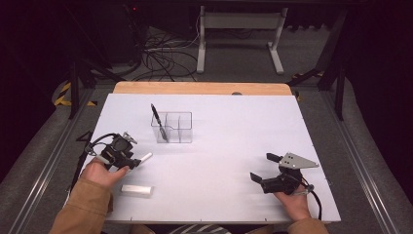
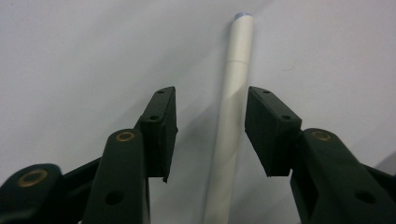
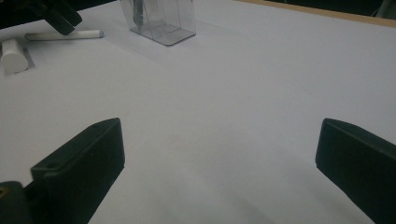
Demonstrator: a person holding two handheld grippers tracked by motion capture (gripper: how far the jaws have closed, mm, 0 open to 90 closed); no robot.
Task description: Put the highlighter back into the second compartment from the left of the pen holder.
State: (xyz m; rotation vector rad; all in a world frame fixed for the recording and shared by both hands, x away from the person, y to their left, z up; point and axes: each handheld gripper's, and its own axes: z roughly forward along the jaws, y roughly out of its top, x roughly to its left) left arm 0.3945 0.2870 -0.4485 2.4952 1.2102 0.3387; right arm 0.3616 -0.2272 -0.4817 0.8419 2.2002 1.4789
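Note:
A white pen point(image 1: 146, 157) lies flat on the white table at the left. My left gripper point(image 1: 133, 160) is down over its near part. In the left gripper view the pen point(image 2: 236, 79) runs lengthwise between the two jaws of the left gripper point(image 2: 210, 133), closer to the right jaw, with a gap on the left side; the jaws stand open. A clear compartment holder point(image 1: 174, 127) stands mid-table with a black pen point(image 1: 159, 122) leaning in its left cell. My right gripper point(image 1: 266, 167) rests open at the front right with nothing between its jaws point(image 3: 219, 158).
A white oblong block point(image 1: 137, 189) lies near the front edge, just in front of my left hand. The right gripper view also shows the holder point(image 3: 161, 21), the white pen point(image 3: 65, 34) and the block point(image 3: 13, 55). A wooden strip point(image 1: 202, 88) borders the table's far edge.

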